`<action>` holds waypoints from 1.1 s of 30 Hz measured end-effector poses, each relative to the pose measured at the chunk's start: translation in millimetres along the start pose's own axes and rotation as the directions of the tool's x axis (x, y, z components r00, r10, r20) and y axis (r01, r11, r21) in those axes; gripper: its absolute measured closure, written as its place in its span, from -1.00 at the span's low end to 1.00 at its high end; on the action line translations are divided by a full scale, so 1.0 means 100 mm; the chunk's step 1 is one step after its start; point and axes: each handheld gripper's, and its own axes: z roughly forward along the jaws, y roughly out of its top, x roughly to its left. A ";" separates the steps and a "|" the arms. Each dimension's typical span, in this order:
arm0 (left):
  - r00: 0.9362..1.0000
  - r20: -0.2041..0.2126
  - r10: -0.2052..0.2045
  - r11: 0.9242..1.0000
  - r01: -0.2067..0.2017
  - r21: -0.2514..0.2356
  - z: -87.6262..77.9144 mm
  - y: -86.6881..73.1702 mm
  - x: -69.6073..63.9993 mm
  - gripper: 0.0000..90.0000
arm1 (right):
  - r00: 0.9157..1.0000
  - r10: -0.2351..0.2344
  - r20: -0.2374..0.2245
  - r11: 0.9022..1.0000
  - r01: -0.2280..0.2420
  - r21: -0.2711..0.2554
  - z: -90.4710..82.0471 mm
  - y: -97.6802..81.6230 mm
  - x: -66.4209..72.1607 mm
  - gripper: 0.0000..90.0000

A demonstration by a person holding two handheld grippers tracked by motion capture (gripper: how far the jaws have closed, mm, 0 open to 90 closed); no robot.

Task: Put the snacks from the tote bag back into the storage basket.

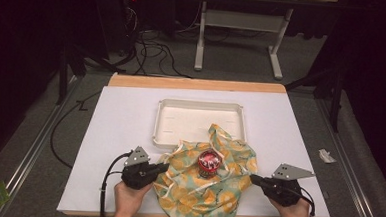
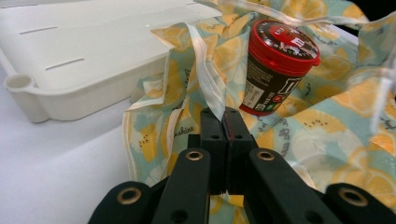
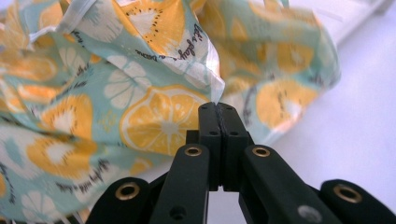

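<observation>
A teal cloth with an orange-slice print (image 1: 206, 192) lies crumpled at the table's front. A small dark can with a red lid (image 1: 209, 163) stands upright on its middle. My left gripper (image 1: 165, 167) is at the cloth's left edge, shut on the white hem (image 2: 210, 88), with the can (image 2: 275, 65) just beyond the jaw tips. My right gripper (image 1: 252, 179) is at the cloth's right edge, shut on a corner of the cloth (image 3: 159, 116), which is lifted and bunched in front of it.
An empty white tray (image 1: 157, 121) sits behind the cloth, and the cloth's far edge overlaps its front rim. The white table top (image 1: 120, 129) has bare room left and right. Cables and a desk frame (image 1: 200, 44) stand on the floor beyond.
</observation>
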 end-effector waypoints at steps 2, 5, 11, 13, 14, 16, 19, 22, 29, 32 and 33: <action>1.000 0.001 0.001 1.000 -0.001 0.002 0.00 0.00 0.00 0.99 | 1.000 0.002 0.010 1.000 -0.002 0.017 0.02 -0.06 -0.01 1.00; 1.000 0.002 0.000 1.000 0.000 0.003 0.01 -0.01 0.00 0.99 | 1.000 0.016 0.018 0.999 -0.017 0.041 0.05 -0.14 -0.03 1.00; 1.000 0.008 -0.003 1.000 0.003 0.007 0.03 -0.04 0.00 0.99 | 0.999 0.029 0.028 0.995 -0.031 0.090 0.15 -0.22 -0.05 1.00; 1.000 0.011 -0.003 1.000 0.003 0.006 0.03 -0.04 -0.01 0.99 | 0.999 0.026 0.030 0.994 -0.029 0.103 0.18 -0.22 -0.03 1.00; 1.000 0.012 -0.003 1.000 0.003 0.005 0.03 -0.04 -0.01 0.99 | 0.999 0.026 0.025 0.994 -0.029 0.102 0.20 -0.21 -0.03 1.00; 1.000 0.012 -0.001 1.000 0.001 0.002 0.03 -0.04 -0.01 0.99 | 0.999 0.032 0.029 0.995 -0.035 0.090 0.20 -0.19 -0.02 0.97; 1.000 0.015 0.001 1.000 -0.001 0.000 0.03 -0.03 -0.01 0.99 | 0.999 0.035 0.039 0.996 -0.038 0.078 0.17 -0.13 -0.03 0.81; 1.000 0.018 0.003 1.000 -0.003 -0.001 0.03 -0.03 -0.02 0.99 | 0.998 0.043 0.047 0.997 -0.046 0.055 0.12 -0.07 -0.05 0.71; 1.000 0.022 0.006 1.000 -0.005 -0.003 0.04 -0.03 -0.02 0.99 | 0.996 0.052 0.077 0.999 -0.052 -0.002 -0.03 0.12 -0.10 0.62; 1.000 0.022 0.009 1.000 -0.009 -0.002 0.04 -0.02 -0.03 0.99 | 0.996 0.047 0.080 0.999 -0.045 -0.018 -0.04 0.23 -0.09 0.61; 1.000 0.022 0.009 1.000 -0.009 -0.004 0.04 -0.02 -0.03 0.99 | 0.996 0.033 0.082 0.999 -0.032 -0.022 -0.03 0.27 -0.09 0.60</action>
